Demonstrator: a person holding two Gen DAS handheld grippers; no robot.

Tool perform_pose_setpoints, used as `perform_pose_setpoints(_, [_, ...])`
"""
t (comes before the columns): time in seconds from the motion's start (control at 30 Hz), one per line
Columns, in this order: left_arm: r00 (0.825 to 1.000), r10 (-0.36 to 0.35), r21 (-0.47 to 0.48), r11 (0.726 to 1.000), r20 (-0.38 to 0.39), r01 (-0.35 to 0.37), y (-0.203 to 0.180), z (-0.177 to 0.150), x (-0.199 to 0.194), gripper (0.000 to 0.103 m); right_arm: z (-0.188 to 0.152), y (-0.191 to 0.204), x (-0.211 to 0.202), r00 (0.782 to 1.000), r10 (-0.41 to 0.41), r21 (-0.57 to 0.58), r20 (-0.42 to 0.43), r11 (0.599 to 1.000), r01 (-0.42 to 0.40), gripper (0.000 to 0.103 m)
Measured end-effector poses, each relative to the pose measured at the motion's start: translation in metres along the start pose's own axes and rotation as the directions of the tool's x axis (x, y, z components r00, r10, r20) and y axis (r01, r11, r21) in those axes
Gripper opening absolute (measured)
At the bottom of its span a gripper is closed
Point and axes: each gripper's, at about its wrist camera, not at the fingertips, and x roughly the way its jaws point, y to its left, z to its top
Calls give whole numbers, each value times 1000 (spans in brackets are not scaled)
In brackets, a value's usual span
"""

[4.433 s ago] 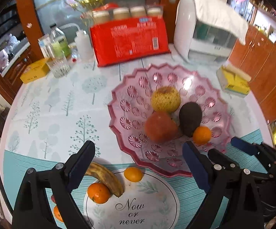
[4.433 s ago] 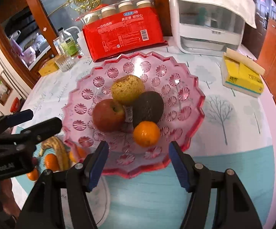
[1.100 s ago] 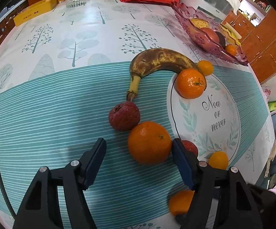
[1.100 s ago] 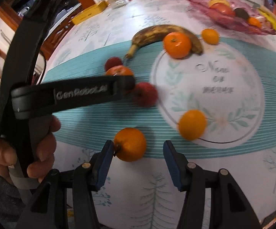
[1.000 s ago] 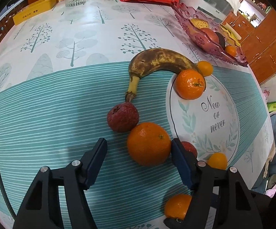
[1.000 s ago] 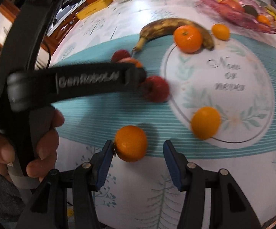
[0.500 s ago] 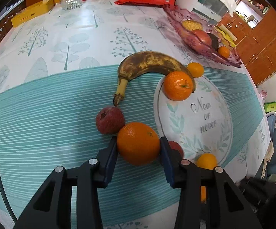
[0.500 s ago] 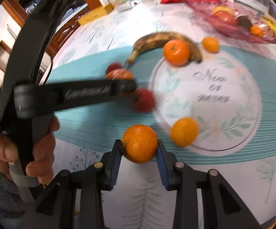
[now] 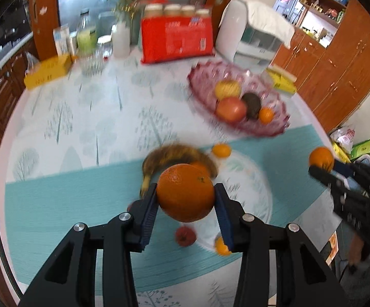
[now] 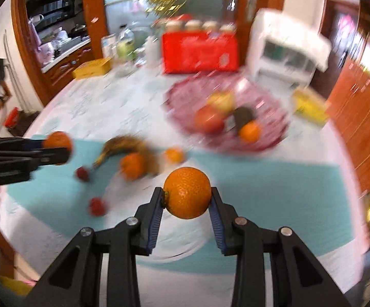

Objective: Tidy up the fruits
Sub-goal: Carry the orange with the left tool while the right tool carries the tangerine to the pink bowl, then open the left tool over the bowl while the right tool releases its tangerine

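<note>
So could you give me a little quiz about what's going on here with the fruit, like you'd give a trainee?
1. True or false: each hand-held gripper, the left and the right, is shut on an orange.
2. Which fruit lies on the table, outside the pink bowl?
A. banana
B. apple
C. avocado
3. Fill in: the orange in the left gripper is lifted clear of the ______.

Key:
1. True; the right gripper's orange is held between its fingers too.
2. A.
3. Table.
</note>
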Motion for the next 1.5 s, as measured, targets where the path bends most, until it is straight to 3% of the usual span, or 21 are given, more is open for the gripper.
perform_pose_setpoints(0.17, [996, 23, 20, 999, 84, -25, -28, 41, -30, 42, 39, -52, -13, 993, -94, 12, 71, 996, 93, 35])
perform_pose_setpoints(0.33, [987, 57, 43, 997, 150, -64, -68, 87, -49, 42, 82, -101, -24, 984, -113, 21, 134, 994, 111, 35])
perform_pose_setpoints(0.47, [980, 81, 55, 994, 180, -93, -104, 119, -50, 42, 110, -124, -26, 982, -90, 12, 166, 996, 90, 35])
perform_pose_setpoints(0.67, [979, 102, 41, 993, 177, -111, -143, 154, -22, 42, 145, -142, -7, 989, 12, 11, 150, 1000, -14, 35])
perform_pose_setpoints(0.93, [985, 167, -54, 985, 51, -165, -141, 161, 63, 42, 163, -135, 75, 986, 165, 4, 32, 986, -165, 36])
perform_pose_setpoints(1.17, [964, 237, -71, 967, -116, -247, -132, 143, 146, 42, 156, -113, 156, 967, 234, -27, -96, 971, -238, 36])
perform_pose_setpoints(1.5, [942, 287, -41, 954, -172, -298, -131, 143, 194, 47, 142, -97, 212, 961, 212, -79, -179, 970, -229, 37])
